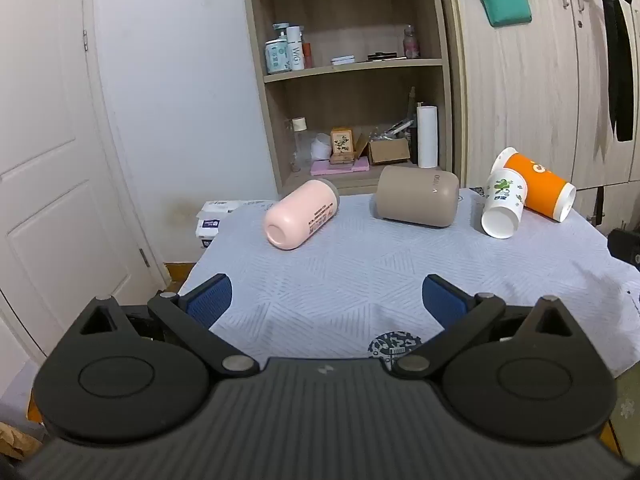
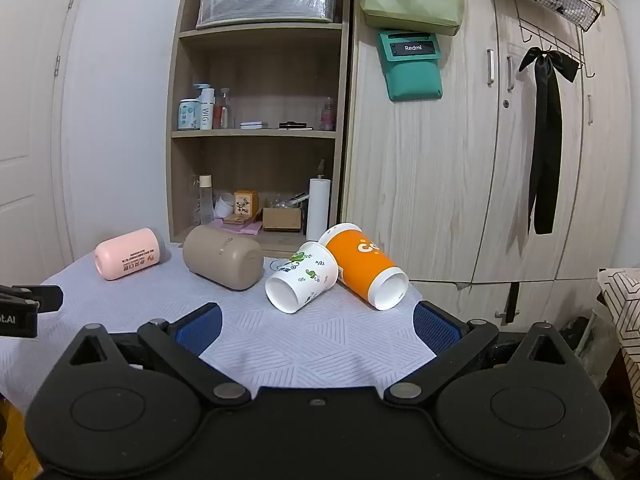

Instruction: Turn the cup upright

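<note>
Several cups lie on their sides on the table's pale blue cloth (image 1: 340, 280). From left to right they are a pink cup (image 1: 302, 214), a taupe cup (image 1: 418, 196), a white paper cup with green print (image 1: 503, 204) and an orange paper cup (image 1: 538, 188). The white cup leans against the orange one. The same cups show in the right wrist view: pink (image 2: 128, 254), taupe (image 2: 222, 258), white (image 2: 302, 276), orange (image 2: 366, 266). My left gripper (image 1: 326, 300) is open and empty, well short of the cups. My right gripper (image 2: 316, 326) is open and empty, just in front of the white cup.
A wooden shelf unit (image 1: 348, 72) with bottles and boxes stands behind the table. A wardrobe (image 2: 480, 140) with a black ribbon stands at the right. A white door (image 1: 48, 140) is at the left. Tissue packs (image 1: 216, 216) lie past the table's far left corner.
</note>
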